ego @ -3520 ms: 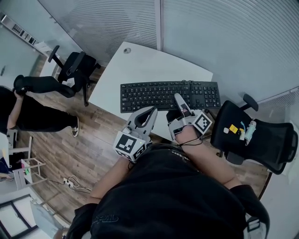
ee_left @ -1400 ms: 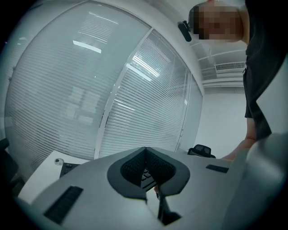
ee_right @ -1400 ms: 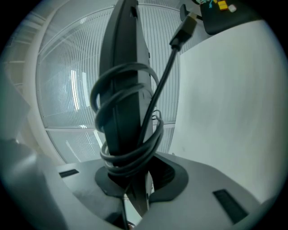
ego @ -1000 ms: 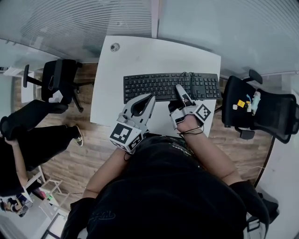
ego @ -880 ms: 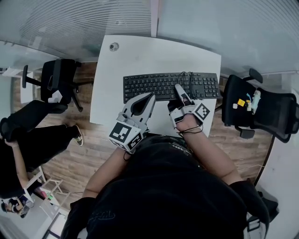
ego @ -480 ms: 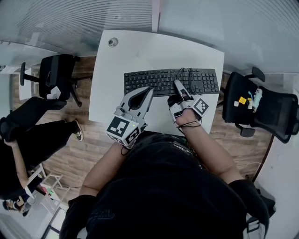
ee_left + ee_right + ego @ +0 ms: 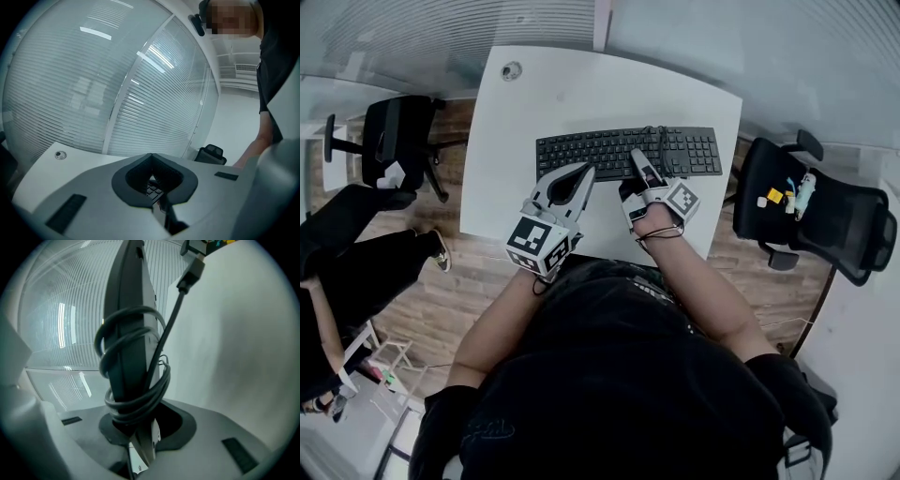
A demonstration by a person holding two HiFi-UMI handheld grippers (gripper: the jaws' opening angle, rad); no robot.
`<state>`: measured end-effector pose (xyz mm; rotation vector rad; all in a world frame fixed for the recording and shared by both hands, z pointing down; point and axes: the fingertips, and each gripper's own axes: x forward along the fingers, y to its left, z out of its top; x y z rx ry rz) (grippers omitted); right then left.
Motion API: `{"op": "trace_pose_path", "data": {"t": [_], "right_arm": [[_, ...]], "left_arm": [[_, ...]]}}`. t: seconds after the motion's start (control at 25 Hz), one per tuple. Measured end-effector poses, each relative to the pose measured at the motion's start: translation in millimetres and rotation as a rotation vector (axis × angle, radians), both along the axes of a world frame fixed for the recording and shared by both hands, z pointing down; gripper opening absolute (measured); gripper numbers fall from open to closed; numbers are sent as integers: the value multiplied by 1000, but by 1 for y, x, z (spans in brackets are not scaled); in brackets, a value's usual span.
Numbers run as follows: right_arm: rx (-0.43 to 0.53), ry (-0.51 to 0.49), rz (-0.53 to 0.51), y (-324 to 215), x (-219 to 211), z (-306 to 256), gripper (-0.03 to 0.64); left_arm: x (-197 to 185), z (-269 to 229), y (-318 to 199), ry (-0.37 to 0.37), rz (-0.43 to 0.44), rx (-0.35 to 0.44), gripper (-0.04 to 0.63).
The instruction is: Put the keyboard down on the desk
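Black full-size keyboard (image 7: 600, 150), dark cable (image 7: 161, 380) coiled round it, sits low over the middle of the white bench (image 7: 553, 94); contact with the top can't be confirmed. Right gripper (image 7: 637, 164) is clamped on its near edge. Left gripper (image 7: 580, 172) has its jaws together and empty, tips at the near edge. Judged nearly done: what's left is to settle it flat and release.
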<state>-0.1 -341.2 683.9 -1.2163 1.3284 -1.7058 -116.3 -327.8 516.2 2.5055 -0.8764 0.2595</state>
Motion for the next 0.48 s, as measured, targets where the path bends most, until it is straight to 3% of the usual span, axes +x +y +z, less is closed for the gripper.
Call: {"op": "trace_pose_path", "data": {"t": [0.28, 0.48], "right_arm": [[5, -50, 0, -3, -2, 20, 89], [-13, -19, 1, 2, 4, 38, 89]], "left_arm": [[6, 16, 0, -16, -2, -16, 15], [7, 18, 5, -24, -1, -25, 15]]}}
